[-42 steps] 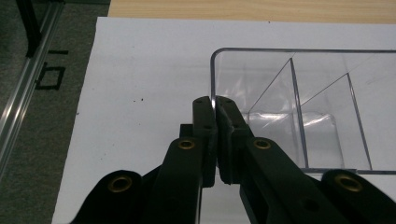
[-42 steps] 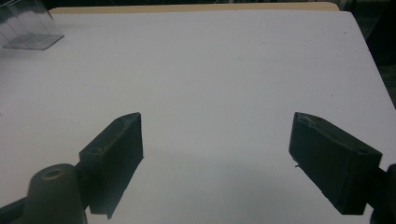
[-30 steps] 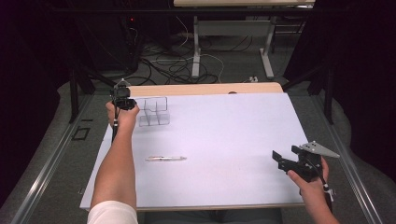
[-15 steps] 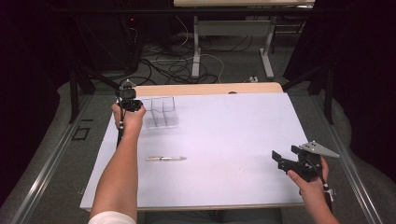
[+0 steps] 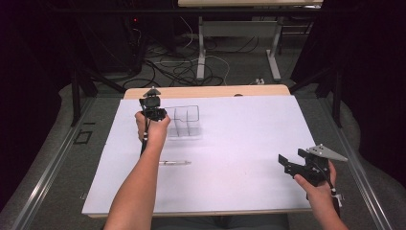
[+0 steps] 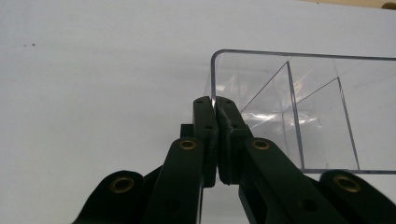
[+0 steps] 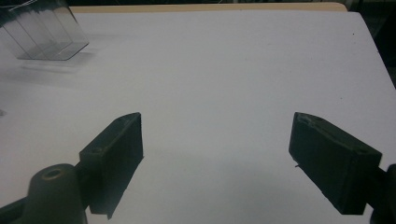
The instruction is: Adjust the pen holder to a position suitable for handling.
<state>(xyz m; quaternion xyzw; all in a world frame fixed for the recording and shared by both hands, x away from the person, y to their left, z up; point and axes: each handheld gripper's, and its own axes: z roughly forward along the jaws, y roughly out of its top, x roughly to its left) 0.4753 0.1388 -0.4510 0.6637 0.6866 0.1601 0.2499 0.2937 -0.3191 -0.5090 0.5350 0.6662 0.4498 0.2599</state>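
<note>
A clear plastic box with dividers [image 5: 187, 122] is at the back left of the white table top [image 5: 249, 139]. My left gripper [image 5: 152, 111] is shut on the box's near left wall. In the left gripper view its jaws [image 6: 215, 100] pinch the rim at the corner of the box [image 6: 317, 102]. In the right gripper view the box [image 7: 44, 32] looks tilted, with a shadow under it. A pen [image 5: 174, 163] lies on the table nearer the person. My right gripper [image 5: 292, 163] is held open at the front right, with nothing between its jaws [image 7: 217, 122].
A strip of wooden table edge [image 5: 206, 91] shows behind the white surface. Beyond it are cables on the floor [image 5: 182, 67] and the legs of another desk [image 5: 201, 43]. Metal rails run along both sides of the table.
My left gripper has carried the clear box to the right and a little toward the person. The right gripper and the pen have stayed where they were.
</note>
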